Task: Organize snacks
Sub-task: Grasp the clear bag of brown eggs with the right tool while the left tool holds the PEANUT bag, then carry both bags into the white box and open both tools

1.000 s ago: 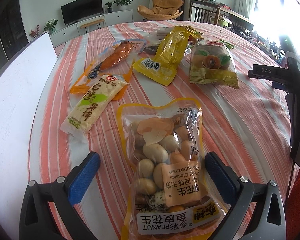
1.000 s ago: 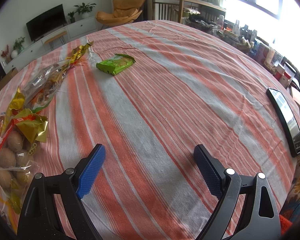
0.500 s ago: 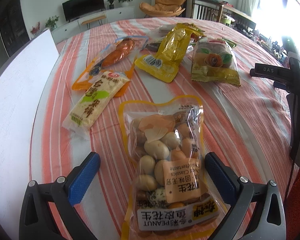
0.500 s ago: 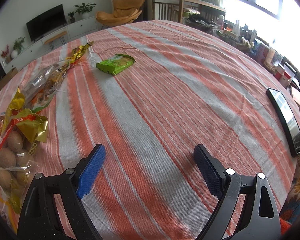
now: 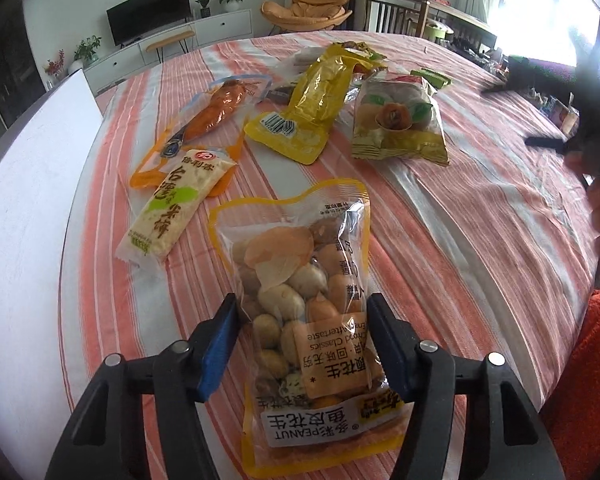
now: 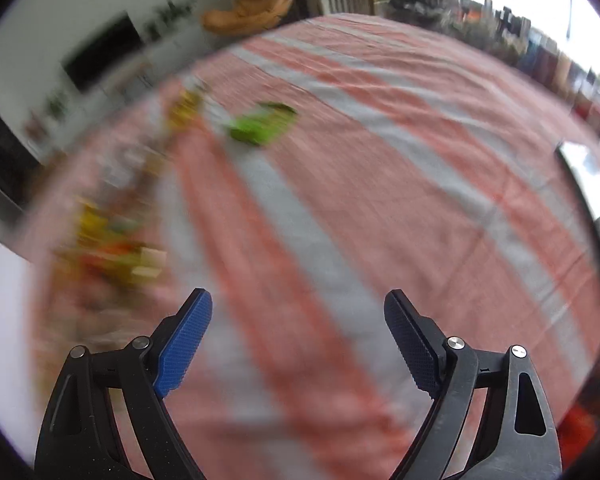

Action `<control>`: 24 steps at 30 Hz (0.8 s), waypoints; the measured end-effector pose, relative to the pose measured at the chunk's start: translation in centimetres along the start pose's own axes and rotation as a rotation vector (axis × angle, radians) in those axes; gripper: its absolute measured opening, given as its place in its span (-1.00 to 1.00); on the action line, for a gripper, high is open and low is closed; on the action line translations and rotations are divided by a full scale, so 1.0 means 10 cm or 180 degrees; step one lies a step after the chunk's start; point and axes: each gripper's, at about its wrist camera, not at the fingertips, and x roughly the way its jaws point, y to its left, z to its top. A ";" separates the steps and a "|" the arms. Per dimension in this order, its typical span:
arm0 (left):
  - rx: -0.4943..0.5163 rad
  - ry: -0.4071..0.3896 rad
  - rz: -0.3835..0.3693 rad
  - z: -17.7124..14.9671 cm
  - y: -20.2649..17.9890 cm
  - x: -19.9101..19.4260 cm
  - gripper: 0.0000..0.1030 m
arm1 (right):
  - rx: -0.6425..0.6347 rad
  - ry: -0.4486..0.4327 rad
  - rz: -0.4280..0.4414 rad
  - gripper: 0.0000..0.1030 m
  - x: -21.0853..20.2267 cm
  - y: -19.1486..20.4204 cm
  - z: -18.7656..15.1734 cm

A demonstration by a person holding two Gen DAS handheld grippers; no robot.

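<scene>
So the big change from half a second earlier: the left gripper had closed in. Before that its jaws sat wide on either side of the peanut bag without touching it; now both blue pads were pressed against the sides of the bag's near half, and the bag looked pinched narrower there. The bag lay near the front edge of the striped table, not visibly lifted yet as far as I could tell.

The right gripper was wide open with nothing in it, and its whole view had gone blurry, so it was clearly on the move after sitting steady. The green packet was far off ahead of it.

Other snacks sat further back: rice cracker pack to the left, yellow pouch and fruit-print bag beyond.

My read: the peanuts are grabbed and ready to be moved somewhere.
</scene>
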 end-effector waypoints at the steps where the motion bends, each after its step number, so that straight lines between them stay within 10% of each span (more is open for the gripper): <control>1: -0.0019 -0.0018 0.0011 -0.01 0.00 0.00 0.21 | 0.0018 0.0008 0.0187 0.76 -0.08 0.10 0.00; 4: -0.0091 -0.0025 -0.0013 -0.01 0.03 -0.02 0.17 | -0.0325 0.0320 0.0356 0.76 -0.10 0.70 -0.04; 10: -0.0352 0.0038 -0.0153 -0.08 0.21 -0.10 0.13 | -0.0758 0.0542 -0.0160 0.74 0.42 1.42 -0.28; 17: -0.0420 -0.0008 -0.0354 -0.14 0.30 -0.30 0.13 | -0.0700 0.0770 0.0225 0.13 0.21 1.19 -0.39; 24: -0.0424 -0.0160 -0.0560 -0.01 0.31 -0.62 0.13 | -0.0387 0.0709 0.0765 0.10 -0.15 0.71 -0.41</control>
